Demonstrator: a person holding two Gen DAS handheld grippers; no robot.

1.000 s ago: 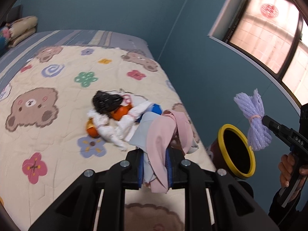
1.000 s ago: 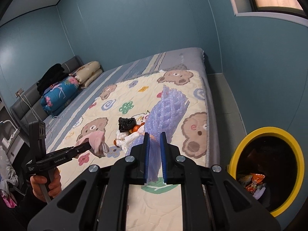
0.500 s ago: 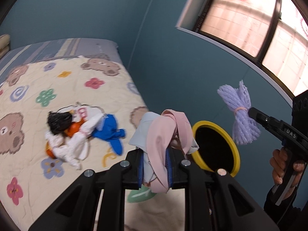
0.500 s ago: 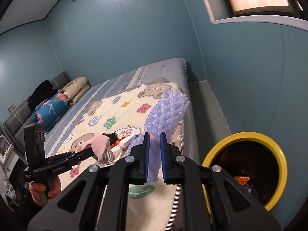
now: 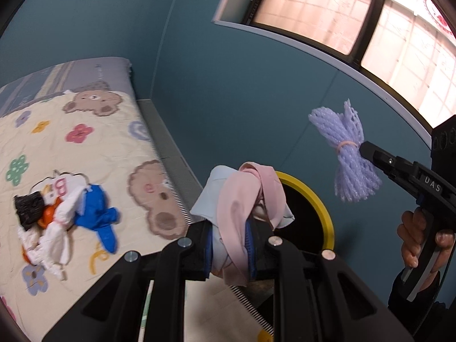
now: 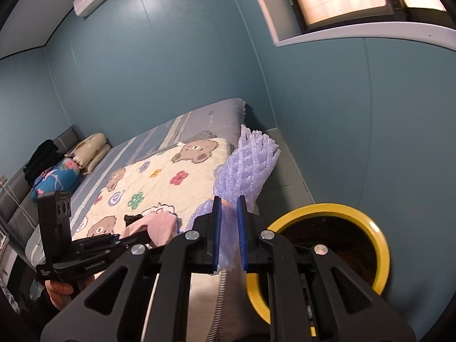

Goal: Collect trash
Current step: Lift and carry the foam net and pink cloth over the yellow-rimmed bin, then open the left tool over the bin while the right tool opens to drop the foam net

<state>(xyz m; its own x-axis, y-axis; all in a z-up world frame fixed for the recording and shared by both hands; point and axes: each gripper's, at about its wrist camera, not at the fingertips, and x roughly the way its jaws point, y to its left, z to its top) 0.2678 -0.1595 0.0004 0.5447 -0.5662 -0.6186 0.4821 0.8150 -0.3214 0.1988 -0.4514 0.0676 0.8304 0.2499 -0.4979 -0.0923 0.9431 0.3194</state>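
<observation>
My left gripper (image 5: pixel 230 242) is shut on a pink and pale blue cloth bundle (image 5: pixel 245 199), held in the air just left of the yellow-rimmed bin (image 5: pixel 316 199). My right gripper (image 6: pixel 228 228) is shut on a purple foam net (image 6: pixel 245 168), held beside the bin (image 6: pixel 376 245), whose dark inside shows. The net also shows in the left wrist view (image 5: pixel 349 154), to the right of the bin. A pile of trash lies on the bed: a black bag (image 5: pixel 28 209), white bags (image 5: pixel 59 219), a blue bag (image 5: pixel 97 213) and something orange (image 5: pixel 48 215).
The bed with a bear-print quilt (image 6: pixel 159 171) fills the left side. The bin stands on the floor between the bed's edge and the blue wall (image 5: pixel 256 85). Pillows (image 6: pixel 88 154) and dark clothes (image 6: pixel 40 156) lie at the headboard. A window (image 5: pixel 356 14) is above.
Both grippers have swung right, away from the bed and toward the bin, each still holding its load. The bin now looks nearer in both views.
</observation>
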